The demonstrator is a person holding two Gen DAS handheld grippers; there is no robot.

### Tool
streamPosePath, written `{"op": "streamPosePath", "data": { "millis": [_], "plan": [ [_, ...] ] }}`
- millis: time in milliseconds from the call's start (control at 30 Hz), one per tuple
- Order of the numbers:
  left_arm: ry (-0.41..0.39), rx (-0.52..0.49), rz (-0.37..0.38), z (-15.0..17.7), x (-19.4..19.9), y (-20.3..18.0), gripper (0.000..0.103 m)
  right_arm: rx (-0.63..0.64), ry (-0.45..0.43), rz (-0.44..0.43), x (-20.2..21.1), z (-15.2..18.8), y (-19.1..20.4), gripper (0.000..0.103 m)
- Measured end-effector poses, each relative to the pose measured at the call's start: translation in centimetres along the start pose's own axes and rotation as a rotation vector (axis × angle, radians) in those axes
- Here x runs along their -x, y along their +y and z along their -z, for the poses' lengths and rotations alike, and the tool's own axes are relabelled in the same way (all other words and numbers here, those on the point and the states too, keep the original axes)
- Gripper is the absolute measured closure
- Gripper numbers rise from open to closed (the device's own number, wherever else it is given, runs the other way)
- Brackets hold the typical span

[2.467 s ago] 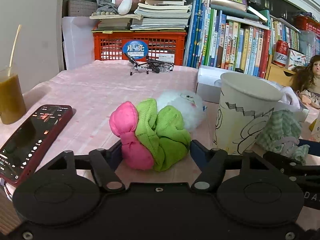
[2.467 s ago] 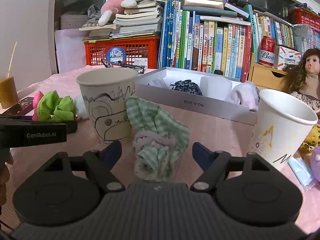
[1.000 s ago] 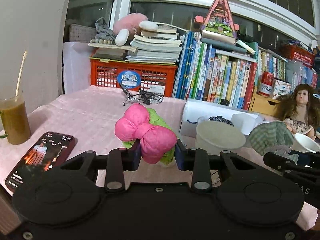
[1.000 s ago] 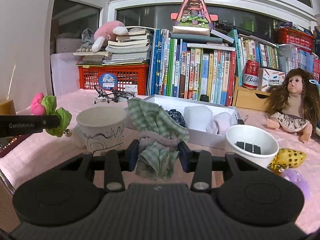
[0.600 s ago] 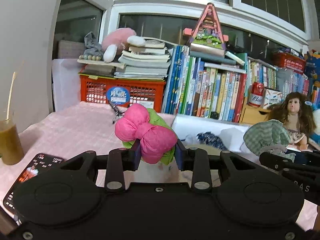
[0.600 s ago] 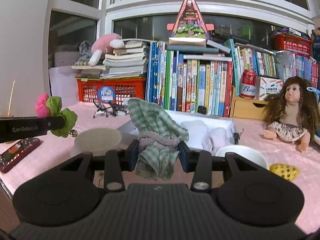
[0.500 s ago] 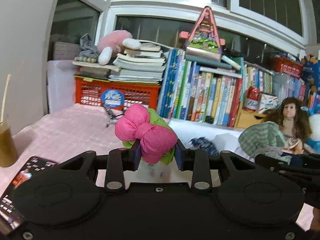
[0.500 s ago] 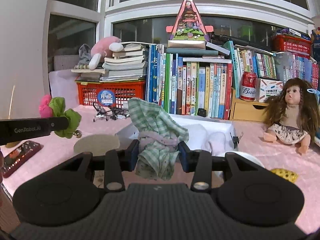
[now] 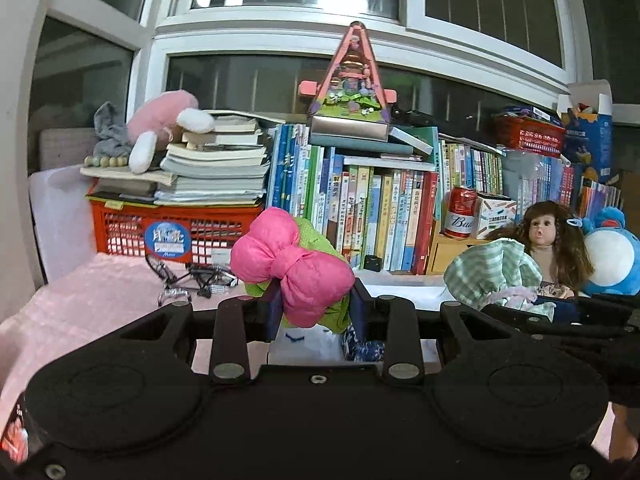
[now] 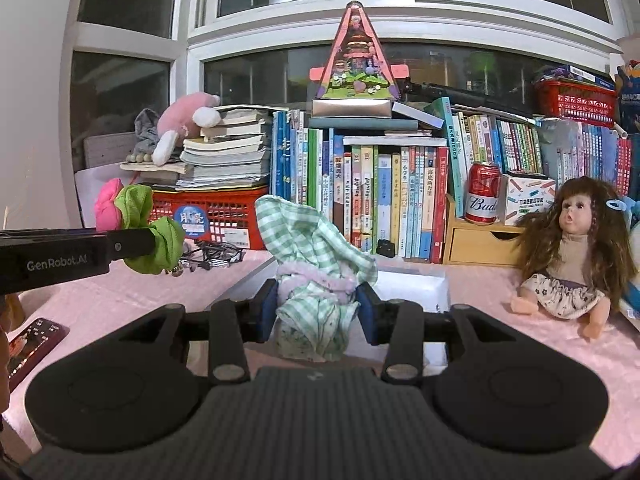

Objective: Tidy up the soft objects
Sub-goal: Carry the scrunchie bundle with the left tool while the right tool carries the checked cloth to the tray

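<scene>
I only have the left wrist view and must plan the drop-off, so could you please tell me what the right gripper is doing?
Observer: The right gripper is shut on the green checked cloth.
Operator: Thank you. Is anything below it?
Observer: The white box lies just beyond its fingers.
Operator: Does my pink and green bundle hang loose?
Observer: A small bell dangles beneath the pink and green bundle.

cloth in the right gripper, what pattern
Green-and-white check cloth, clearest in the right wrist view.
</scene>
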State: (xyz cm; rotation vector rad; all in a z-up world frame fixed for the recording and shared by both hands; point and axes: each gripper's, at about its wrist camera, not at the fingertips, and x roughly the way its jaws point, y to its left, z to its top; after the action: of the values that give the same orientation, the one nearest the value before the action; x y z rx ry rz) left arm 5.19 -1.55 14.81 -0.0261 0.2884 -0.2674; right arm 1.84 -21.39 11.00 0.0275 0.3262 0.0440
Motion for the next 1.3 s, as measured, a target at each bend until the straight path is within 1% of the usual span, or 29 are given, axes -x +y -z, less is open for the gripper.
{"op": "streamPosePath", "data": {
  "millis": [133, 267, 400, 667, 867, 1033, 1233, 1300],
  "plan": [
    [0.021, 0.008, 0.022, -0.9, -1.0, -0.1, 0.071, -0.026, 0.019, 0.0, -0.7, -0.8, -0.8, 0.057],
    [0.036, 0.003, 0.028, -1.6, -2.1, -0.2, 0.071, -0.038, 0.033, 0.007, -1.3, -1.5, -1.5, 0.057],
    [0.07, 0.011, 0.058, -2.6, -3.5, 0.0, 0.071, -0.04, 0.064, 0.013, -2.1, -2.2, -2.2, 0.057],
    [0.158, -0.041, 0.082, -4.9, -7.3, 0.1, 0.071, -0.043, 0.148, 0.056, -4.6, -4.3, -3.9, 0.057],
    [0.285, -0.052, 0.114, -6.3, -11.7, 0.1, 0.071, -0.071, 0.237, 0.068, -7.6, -5.9, -5.9, 0.057],
    [0.394, -0.044, 0.123, -6.7, -15.8, 0.1, 0.071, -0.101, 0.315, 0.097, -10.5, -6.4, -7.7, 0.057],
    [0.502, -0.058, 0.087, -6.1, -21.6, -0.1, 0.071, -0.116, 0.382, 0.127, -14.4, -6.0, -9.3, 0.057],
    [0.537, -0.044, 0.077, -5.8, -23.4, 0.1, 0.071, -0.133, 0.411, 0.131, -15.8, -5.8, -9.9, 0.057]
  ]
}}
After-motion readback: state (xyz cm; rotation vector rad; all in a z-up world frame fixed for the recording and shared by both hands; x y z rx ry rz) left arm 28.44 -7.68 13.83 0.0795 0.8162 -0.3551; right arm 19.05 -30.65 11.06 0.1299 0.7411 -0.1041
